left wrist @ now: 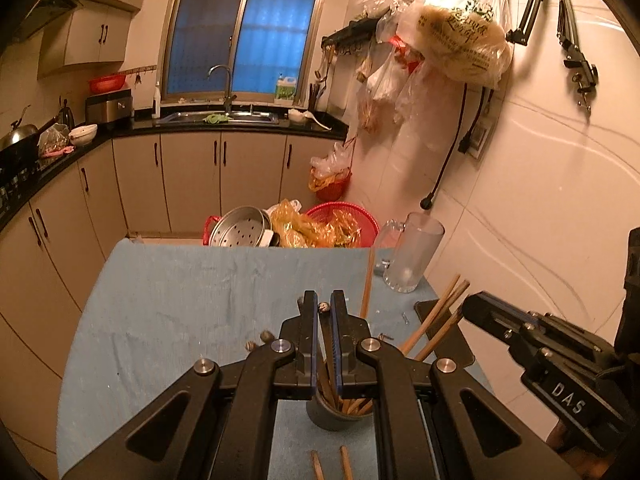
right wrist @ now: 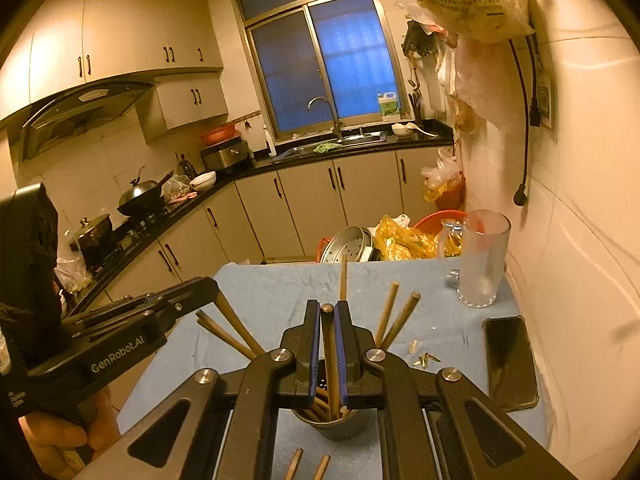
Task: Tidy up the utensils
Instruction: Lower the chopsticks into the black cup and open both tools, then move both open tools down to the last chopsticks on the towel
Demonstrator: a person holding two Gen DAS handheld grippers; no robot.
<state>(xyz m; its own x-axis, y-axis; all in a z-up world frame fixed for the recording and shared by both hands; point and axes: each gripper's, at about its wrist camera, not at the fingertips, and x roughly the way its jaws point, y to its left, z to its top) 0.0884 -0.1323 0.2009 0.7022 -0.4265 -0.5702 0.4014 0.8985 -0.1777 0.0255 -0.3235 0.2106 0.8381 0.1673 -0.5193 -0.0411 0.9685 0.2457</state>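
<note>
A chopstick (right wrist: 330, 344) is gripped upright by the right claw (right wrist: 329, 312) directly above the dark cup (right wrist: 332, 426) (already bristling with others) on the blue tabletop (right wrist: 280, 292). The insertion step seems in hand; lowering and release are called for next. The left claw (left wrist: 325, 308), nearly closed, appears to grasp nothing.

Warm amber light over my kitchen table, colours only.

I see a pale blue tablecloth (right wrist: 260, 292), tan wooden chopsticks (right wrist: 331, 360) in a dark grey cup (right wrist: 332, 426), black phone (right wrist: 510, 362) at right, red basket (left wrist: 344, 216) upper centre.
</note>
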